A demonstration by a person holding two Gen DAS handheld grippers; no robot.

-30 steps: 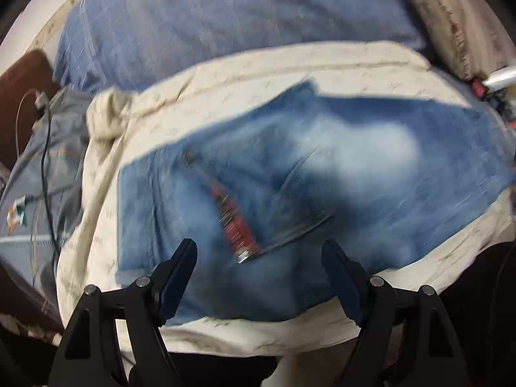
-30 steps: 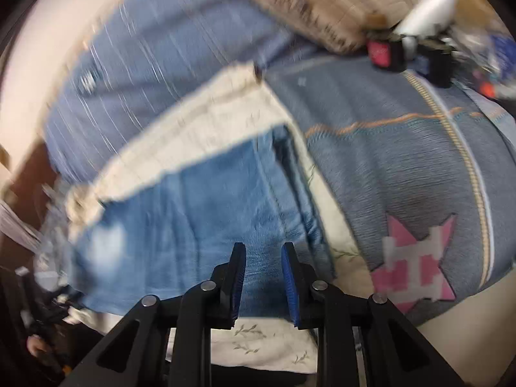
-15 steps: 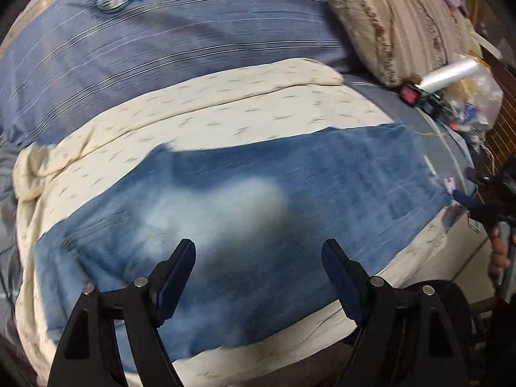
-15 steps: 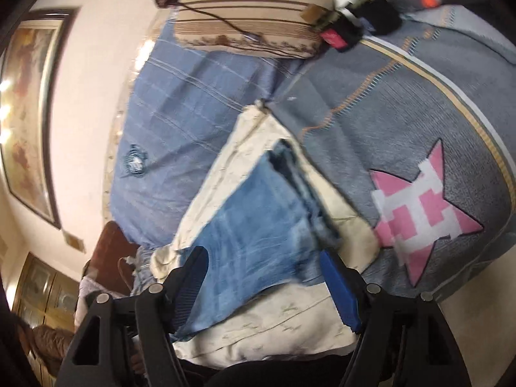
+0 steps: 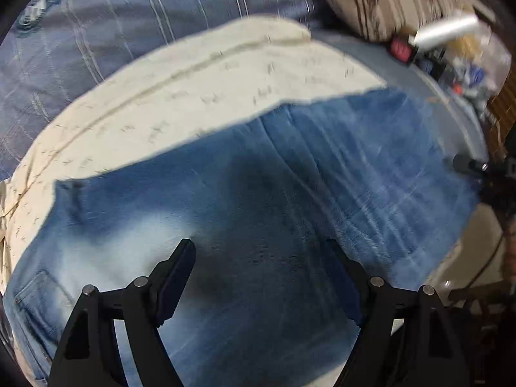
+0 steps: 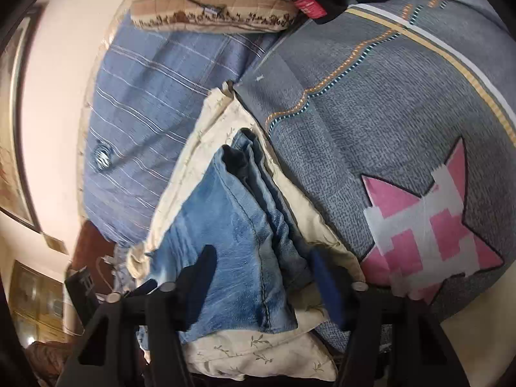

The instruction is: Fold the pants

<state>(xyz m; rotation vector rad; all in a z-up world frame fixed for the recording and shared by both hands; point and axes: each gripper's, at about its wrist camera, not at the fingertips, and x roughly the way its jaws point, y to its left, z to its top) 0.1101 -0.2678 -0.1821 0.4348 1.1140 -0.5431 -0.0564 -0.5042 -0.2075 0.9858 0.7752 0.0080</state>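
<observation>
Denim: blue pants point(image 5: 290, 213) lie flat on cream floral cloth point(image 5: 200, 90), legs stacked, hems at the cloth's edge nearest the grey star blanket point(image 6: 403, 148).
Left gripper point(image 5: 262, 277): hovers low over the pants' mid-section, pointing across them toward the cloth's far edge; jaws wide, nothing between them.
Right gripper point(image 6: 261, 277): at the hem end of the pants point(image 6: 225, 225), aimed along their length; jaws wide, straddling the stacked legs, contact unclear.
Blur: left view smeared.
Background: striped pillow point(image 6: 209, 3) beyond the cloth.
</observation>
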